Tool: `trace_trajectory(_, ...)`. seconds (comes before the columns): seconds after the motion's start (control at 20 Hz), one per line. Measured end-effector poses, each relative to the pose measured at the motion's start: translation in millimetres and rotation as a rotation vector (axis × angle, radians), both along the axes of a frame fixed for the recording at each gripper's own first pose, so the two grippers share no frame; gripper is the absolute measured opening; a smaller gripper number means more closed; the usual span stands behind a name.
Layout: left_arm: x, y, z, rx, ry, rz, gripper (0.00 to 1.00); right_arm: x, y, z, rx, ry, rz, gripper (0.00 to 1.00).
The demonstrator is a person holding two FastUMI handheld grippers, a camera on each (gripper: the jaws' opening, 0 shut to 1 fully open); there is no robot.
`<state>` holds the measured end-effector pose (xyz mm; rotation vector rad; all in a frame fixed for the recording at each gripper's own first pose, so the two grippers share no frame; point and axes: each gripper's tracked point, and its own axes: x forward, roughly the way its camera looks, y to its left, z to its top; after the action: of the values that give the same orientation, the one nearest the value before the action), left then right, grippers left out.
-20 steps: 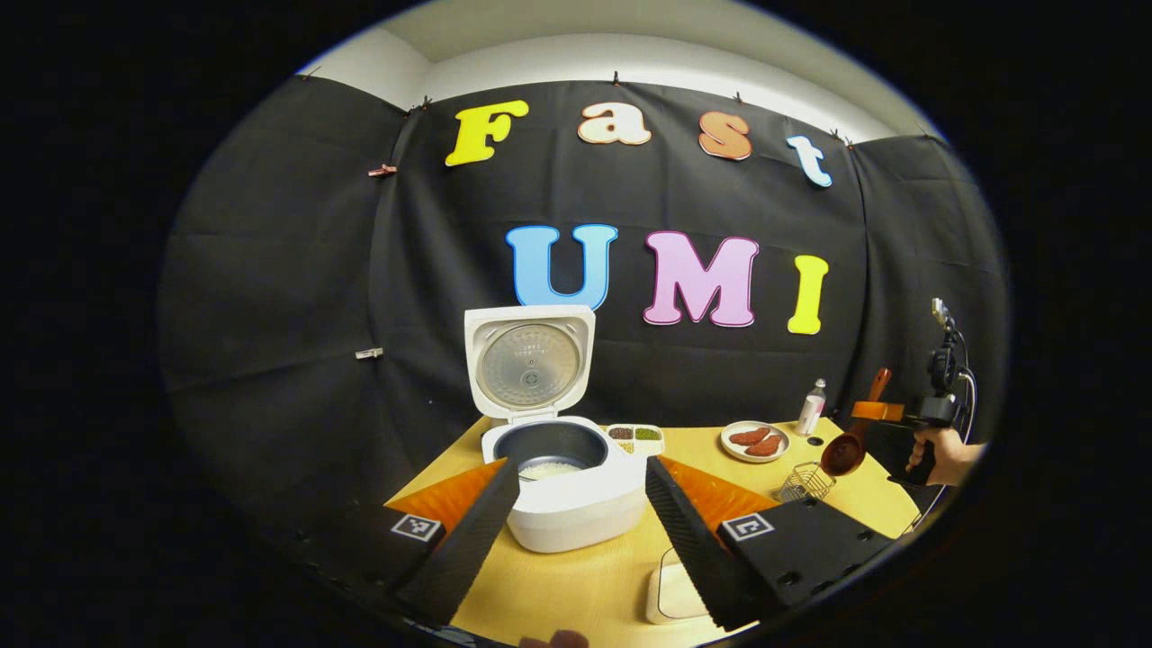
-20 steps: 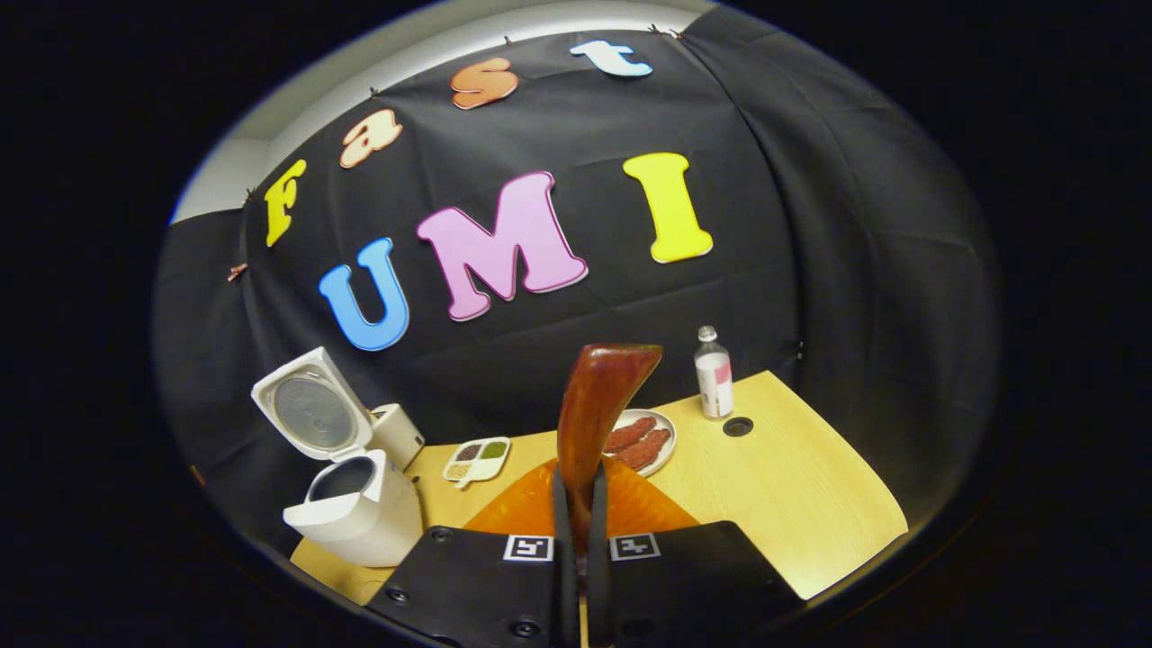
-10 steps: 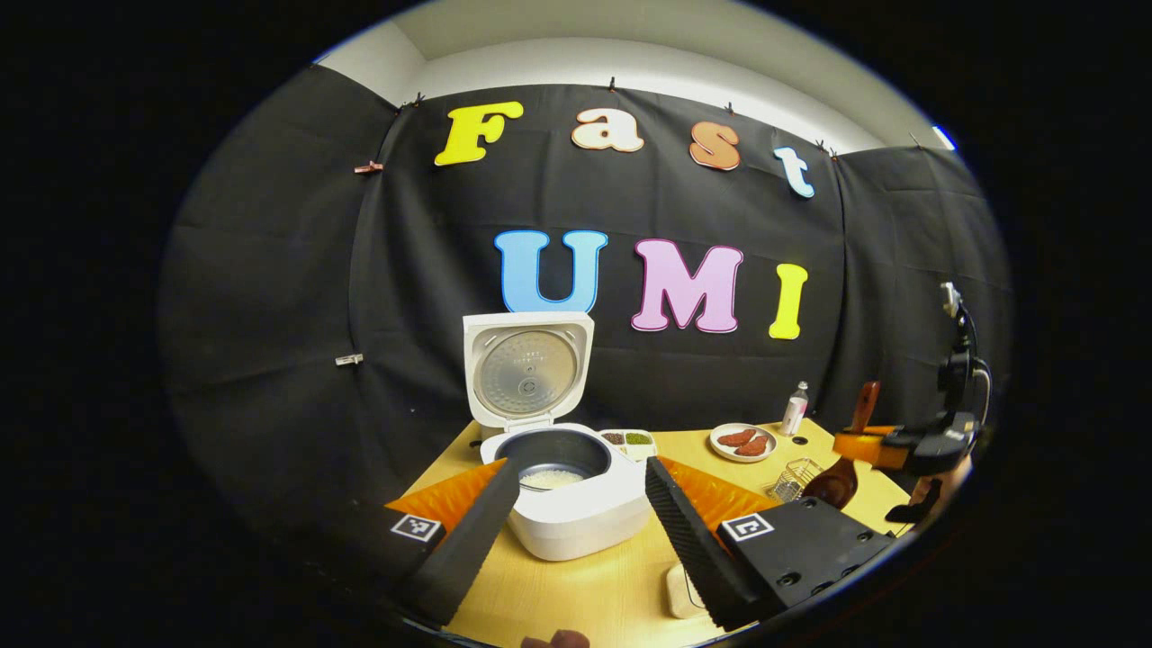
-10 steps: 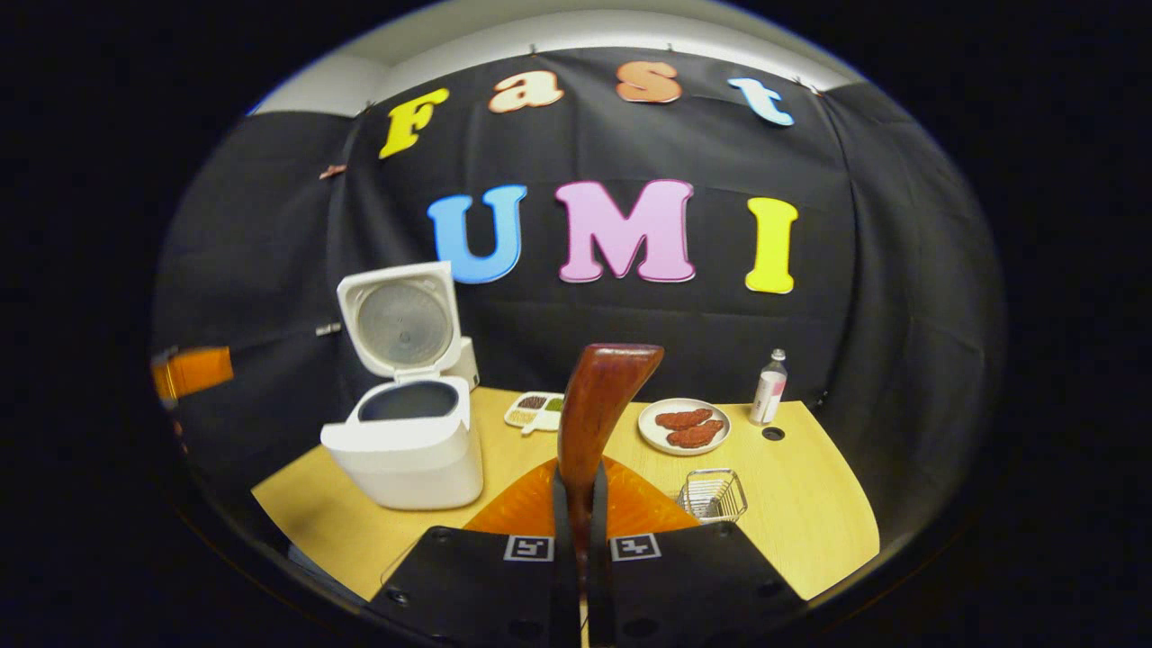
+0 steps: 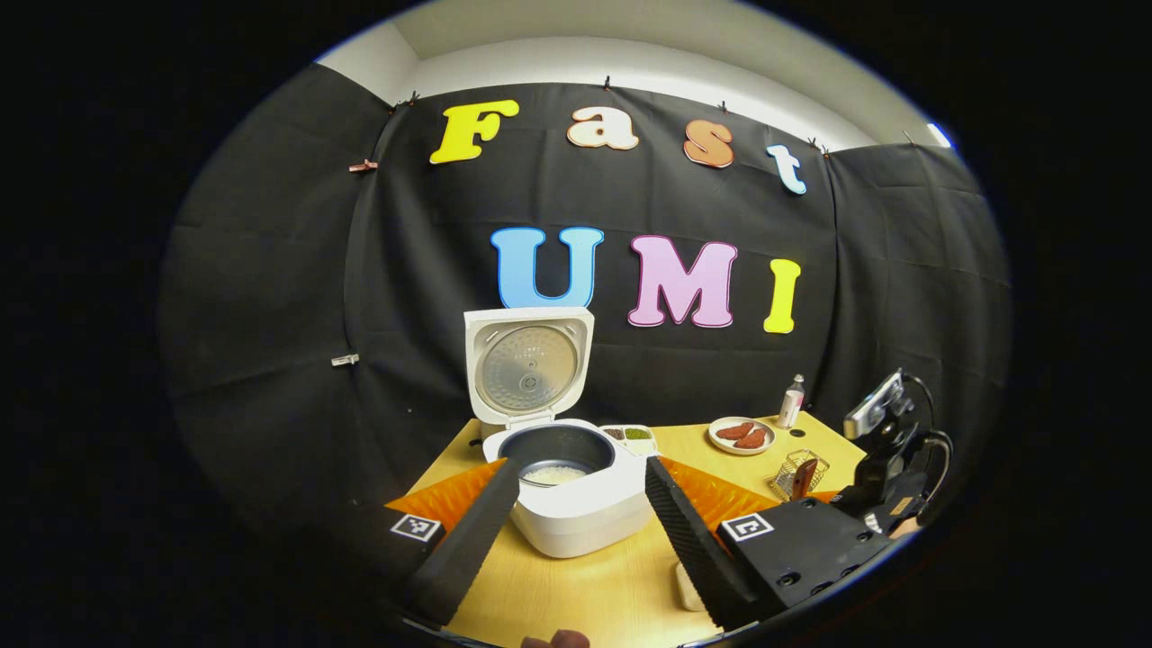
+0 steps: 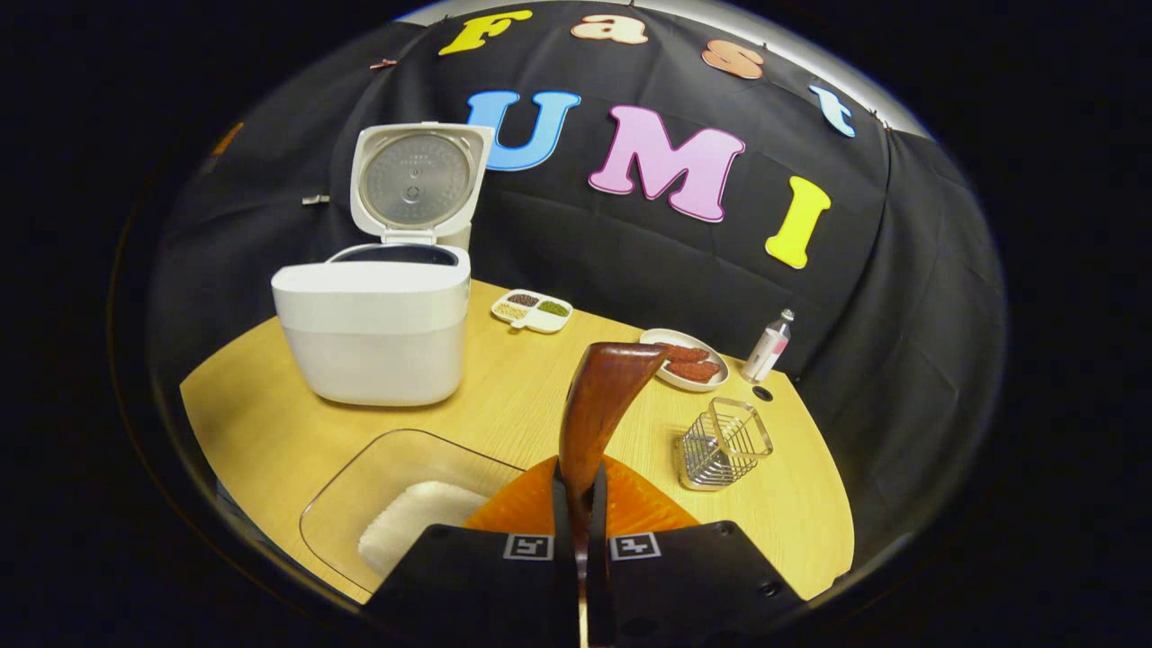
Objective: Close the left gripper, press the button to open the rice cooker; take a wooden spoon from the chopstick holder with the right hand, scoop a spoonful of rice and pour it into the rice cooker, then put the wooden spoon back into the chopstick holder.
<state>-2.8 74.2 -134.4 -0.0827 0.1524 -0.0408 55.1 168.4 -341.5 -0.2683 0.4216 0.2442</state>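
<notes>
The white rice cooker (image 5: 576,508) stands with its lid (image 5: 529,364) up and white rice (image 5: 553,472) in its dark pot. My left gripper (image 5: 576,531) is open, its fingers framing the cooker from well in front. My right gripper (image 6: 580,490) is shut on the handle of the brown wooden spoon (image 6: 601,396), which points forward above the table. The wire chopstick holder (image 6: 720,441) stands just right of the spoon. In the left gripper view the right gripper (image 5: 886,472) sits low at the far right, with the spoon (image 5: 804,477) by the holder (image 5: 792,466).
A clear container with rice (image 6: 409,517) lies at the table's front, left of my right gripper. Behind are a divided dish of grains (image 6: 531,310), a plate of sausages (image 6: 688,367) and a small bottle (image 6: 768,346). The rice cooker (image 6: 373,333) occupies the left of the wooden table (image 6: 504,405).
My right gripper has dropped and tipped down toward the table with the spoon, bringing the rice container into its view. The left gripper has hardly moved and stays open.
</notes>
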Motion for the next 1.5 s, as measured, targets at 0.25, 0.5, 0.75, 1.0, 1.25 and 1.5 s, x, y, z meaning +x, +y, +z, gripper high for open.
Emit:
trace_trajectory(0.25,2,2,-3,-0.003,0.009,-0.006,0.97,-6,37,-28,0.217,0.135,-0.052,0.08)
trace_trajectory(0.5,3,-1,-5,0.002,0.011,-0.009,0.97,-12,32,-34,0.57,0.284,-0.157,0.08)
trace_trajectory(0.75,6,3,-2,0.019,0.007,-0.002,0.97,-17,-6,-30,0.739,0.316,-0.238,0.08)
trace_trajectory(1.0,6,6,1,0.031,0.003,0.012,0.97,-18,-30,-3,0.848,0.286,-0.258,0.08)
trace_trajectory(1.25,3,7,2,0.027,0.004,0.024,0.97,-15,-48,35,0.935,0.243,-0.289,0.08)
trace_trajectory(1.5,0,5,2,0.027,0.003,0.029,0.97,-7,-56,88,0.961,0.204,-0.304,0.08)
